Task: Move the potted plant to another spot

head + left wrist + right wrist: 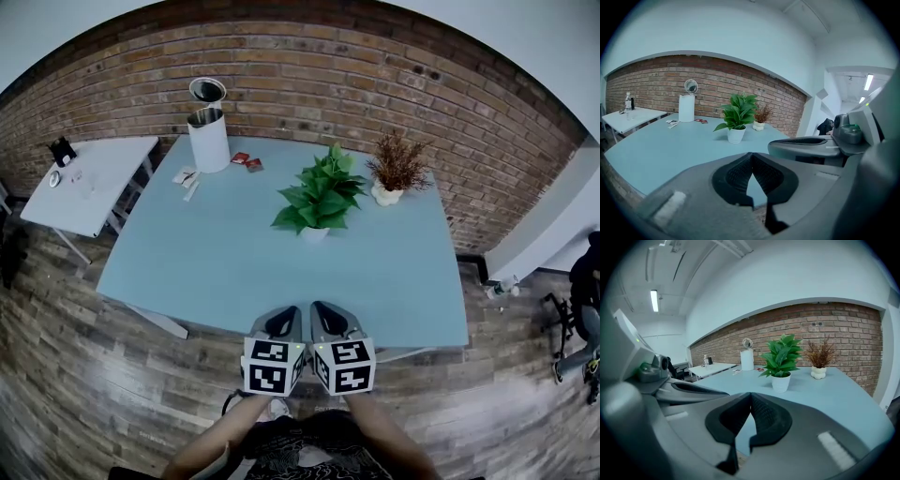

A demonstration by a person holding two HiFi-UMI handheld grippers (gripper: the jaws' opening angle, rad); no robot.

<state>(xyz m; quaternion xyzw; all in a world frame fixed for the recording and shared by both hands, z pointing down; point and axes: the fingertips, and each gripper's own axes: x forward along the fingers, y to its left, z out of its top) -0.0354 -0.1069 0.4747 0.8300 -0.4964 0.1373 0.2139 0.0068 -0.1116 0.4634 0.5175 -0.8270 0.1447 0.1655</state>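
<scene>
The green potted plant stands upright in a small white pot on the light blue table, right of its middle. It also shows in the left gripper view as the leafy plant and in the right gripper view as the same plant, well ahead of the jaws. My left gripper and right gripper hover side by side over the table's near edge, far short of the plant. Both are shut with nothing between their jaws: left gripper, right gripper.
A dried brown plant in a white pot sits right of and behind the green one. A white cylinder with a round mirror stands at the table's back left, with small packets beside it. A white side table is left, and a brick wall is behind.
</scene>
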